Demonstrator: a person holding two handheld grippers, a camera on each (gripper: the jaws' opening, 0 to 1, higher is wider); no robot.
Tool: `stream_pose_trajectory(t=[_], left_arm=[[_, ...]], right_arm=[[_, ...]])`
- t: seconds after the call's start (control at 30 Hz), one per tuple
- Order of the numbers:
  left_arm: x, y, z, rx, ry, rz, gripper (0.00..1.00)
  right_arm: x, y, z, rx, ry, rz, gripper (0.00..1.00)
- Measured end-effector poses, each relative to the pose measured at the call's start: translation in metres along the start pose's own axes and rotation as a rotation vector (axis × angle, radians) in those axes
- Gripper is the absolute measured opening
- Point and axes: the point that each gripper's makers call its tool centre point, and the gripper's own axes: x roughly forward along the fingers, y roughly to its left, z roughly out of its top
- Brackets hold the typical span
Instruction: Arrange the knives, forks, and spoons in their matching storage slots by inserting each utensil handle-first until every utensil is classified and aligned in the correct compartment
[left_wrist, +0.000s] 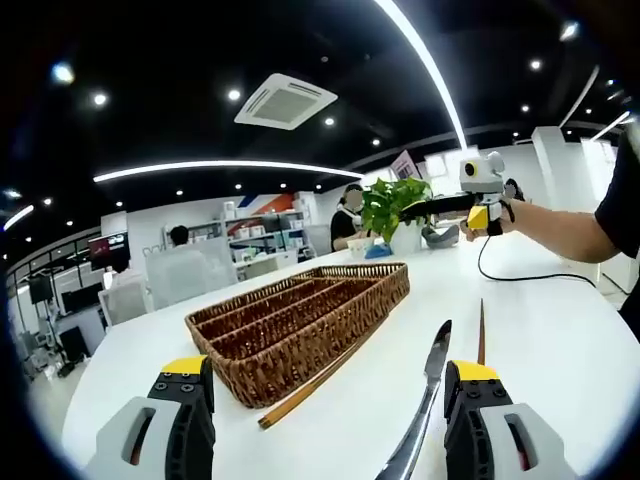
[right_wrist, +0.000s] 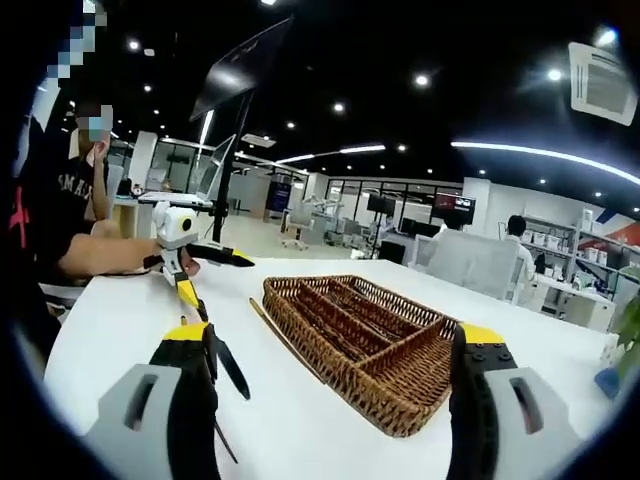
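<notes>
A white table (left_wrist: 560, 330) carries a wicker tray (left_wrist: 300, 325) with long slots, lying between both wide-open grippers. The left gripper (left_wrist: 330, 420) hovers low, a knife (left_wrist: 425, 400) just beside its right jaw. The right gripper (right_wrist: 335, 400) hovers empty.

Knife (left_wrist: 424, 408) handle cut off at the bottom edge; basket (right_wrist: 375, 345) compartments' contents too small to tell.
</notes>
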Motion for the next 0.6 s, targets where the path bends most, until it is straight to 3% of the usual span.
stream_pose_trajectory(t=[0.2,0.27,0.33,0.47,0.6], left_arm=[[-0.003,-0.003,0.002,-0.010,-0.007,-0.027,1.00],[-0.004,-0.005,0.001,-0.001,0.002,-0.036,1.00],[-0.004,-0.006,0.002,0.001,0.005,-0.040,1.00],[-0.007,-0.009,0.004,0.011,0.007,-0.057,1.00],[-0.011,-0.011,0.001,0.031,0.032,-0.078,1.00]], right_arm=[[0.004,0.027,-0.025,-0.009,0.010,0.084,1.00],[0.000,0.032,-0.034,0.036,0.012,0.114,0.99],[-0.002,0.031,-0.034,0.067,-0.020,0.114,0.99],[0.000,0.033,-0.033,0.060,-0.017,0.133,0.99],[0.004,0.044,-0.045,0.033,0.038,0.166,0.99]])
